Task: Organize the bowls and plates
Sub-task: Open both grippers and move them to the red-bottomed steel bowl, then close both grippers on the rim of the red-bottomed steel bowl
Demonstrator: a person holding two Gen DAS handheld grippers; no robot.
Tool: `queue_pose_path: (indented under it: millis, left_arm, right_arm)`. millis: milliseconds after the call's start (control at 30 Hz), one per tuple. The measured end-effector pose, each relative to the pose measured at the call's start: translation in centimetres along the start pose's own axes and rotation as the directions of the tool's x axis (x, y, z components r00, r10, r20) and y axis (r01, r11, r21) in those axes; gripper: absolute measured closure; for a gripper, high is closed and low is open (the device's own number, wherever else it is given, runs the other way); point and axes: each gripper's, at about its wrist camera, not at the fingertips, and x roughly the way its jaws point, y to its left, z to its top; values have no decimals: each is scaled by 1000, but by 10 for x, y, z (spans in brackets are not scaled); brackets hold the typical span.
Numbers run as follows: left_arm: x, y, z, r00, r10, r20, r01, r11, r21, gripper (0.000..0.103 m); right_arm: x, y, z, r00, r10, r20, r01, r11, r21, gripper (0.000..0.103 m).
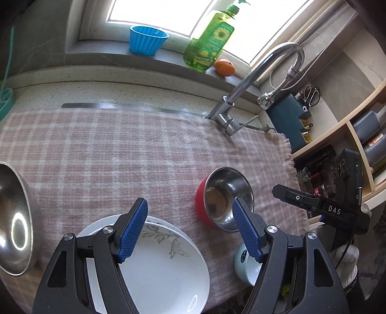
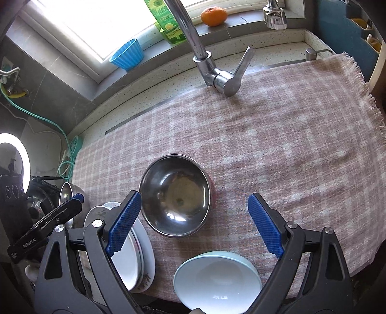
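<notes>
Pink checked cloth (image 2: 277, 135) over a speckled counter (image 1: 120, 89) under a bright window (image 1: 168, 12). "DAS" on right gripper (image 2: 193, 224), "GenRoboAI" on left gripper (image 1: 190, 224); both spread wide, empty. Steel bowl (image 2: 176, 198) mid-cloth; stacked plates (image 1: 164, 260), pale bowl (image 2: 217, 282) at near edge.

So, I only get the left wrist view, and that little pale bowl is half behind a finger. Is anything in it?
Observer: No. The right wrist view shows the pale bowl whole, white inside and empty.
Operator: And the other gripper, open or shut? I only see its side.
Observer: The right gripper is open and holds nothing.
Operator: Is that just one plate under me?
Observer: No. The plates are a stack; from the right, several rims show.
</notes>
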Motion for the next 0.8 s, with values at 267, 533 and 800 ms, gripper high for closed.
queue_pose_path:
  millis: [267, 533, 800]
  left_arm:
    - [30, -13, -3, 998, -11, -58, 11, 1000, -1, 36]
    - [49, -20, -4, 995, -2, -100, 3, 1000, 10, 45]
    - [67, -17, -5, 990, 9, -140, -10, 1000, -1, 63]
  right_arm:
    - [13, -6, 0, 999, 9, -34, -10, 1000, -23, 15]
    - [35, -8, 1, 994, 28, -106, -31, 999, -29, 36]
    - [50, -11, 1, 989, 17, -145, -23, 999, -39, 55]
